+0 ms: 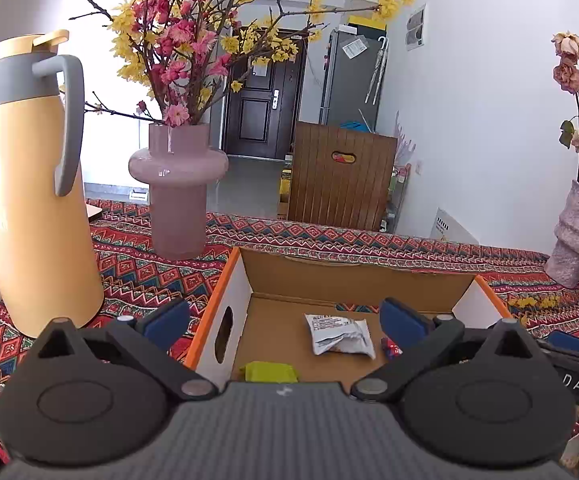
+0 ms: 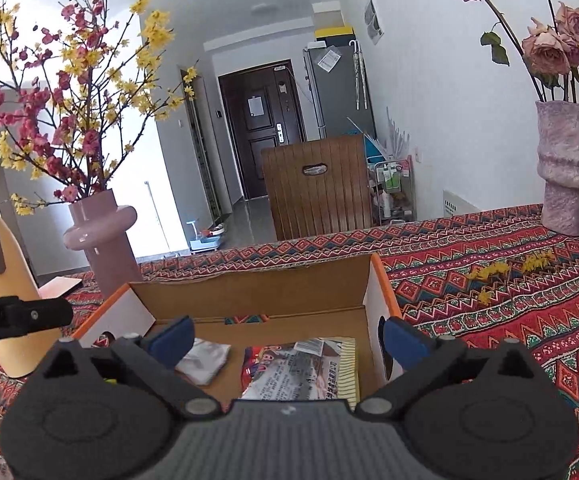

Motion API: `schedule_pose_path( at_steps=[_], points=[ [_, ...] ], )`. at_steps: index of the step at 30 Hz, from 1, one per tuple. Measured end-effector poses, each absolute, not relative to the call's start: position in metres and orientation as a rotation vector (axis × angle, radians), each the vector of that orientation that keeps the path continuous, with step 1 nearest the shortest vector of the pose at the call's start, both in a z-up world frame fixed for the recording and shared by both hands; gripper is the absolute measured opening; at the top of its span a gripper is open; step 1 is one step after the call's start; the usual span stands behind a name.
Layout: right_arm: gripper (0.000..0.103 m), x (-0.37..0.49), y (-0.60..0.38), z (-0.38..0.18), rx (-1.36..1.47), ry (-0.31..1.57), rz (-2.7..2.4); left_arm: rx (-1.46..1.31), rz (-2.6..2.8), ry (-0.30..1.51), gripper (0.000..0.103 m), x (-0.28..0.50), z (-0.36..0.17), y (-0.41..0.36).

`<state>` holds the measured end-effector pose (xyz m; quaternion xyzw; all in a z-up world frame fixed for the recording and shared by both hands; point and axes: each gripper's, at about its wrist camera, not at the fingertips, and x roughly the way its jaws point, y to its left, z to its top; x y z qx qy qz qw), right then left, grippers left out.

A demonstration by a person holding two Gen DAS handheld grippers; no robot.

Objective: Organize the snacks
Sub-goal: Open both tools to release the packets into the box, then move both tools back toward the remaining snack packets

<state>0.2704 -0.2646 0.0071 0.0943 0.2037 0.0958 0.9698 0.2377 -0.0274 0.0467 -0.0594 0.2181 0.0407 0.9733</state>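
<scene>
Because both grippers hang over the open cardboard box (image 1: 353,280) with their fingers spread apart and nothing between them, the main risk seems to lie in reaching for more snacks. The left gripper (image 1: 285,316) is close to the tall yellow jug (image 1: 29,200) and the pink glass vase (image 1: 177,196) of blossom branches; a careless sweep to that side could tip either one, and the vase looks top-heavy. The right gripper (image 2: 285,338) sits over the box's right half, near its orange-edged wall.

The snacks lie on the box floor: a crinkled white packet (image 1: 339,336), a small yellow-green wrapper (image 1: 269,372), a tiny red sweet (image 1: 389,347), and a glossy printed bag (image 2: 301,368) on top of a striped one. These foil packets look slippery and thin, so a pinch may slide off. The worktop (image 2: 509,312) wears a woven patterned cloth that could bunch under a dragged box.
</scene>
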Motion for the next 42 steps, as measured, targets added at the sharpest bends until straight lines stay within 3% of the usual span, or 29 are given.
schedule_pose_path(
  at_steps=[25,42],
  points=[
    [0.103,0.202,-0.265,0.038,0.133,0.362,0.202,-0.113,0.072,0.389,0.103,0.176,0.081,-0.028],
    [0.103,0.123,-0.265,0.014,0.112,0.423,0.220,-0.102,0.097,0.441,0.103,0.091,0.046,0.015]
  ],
)
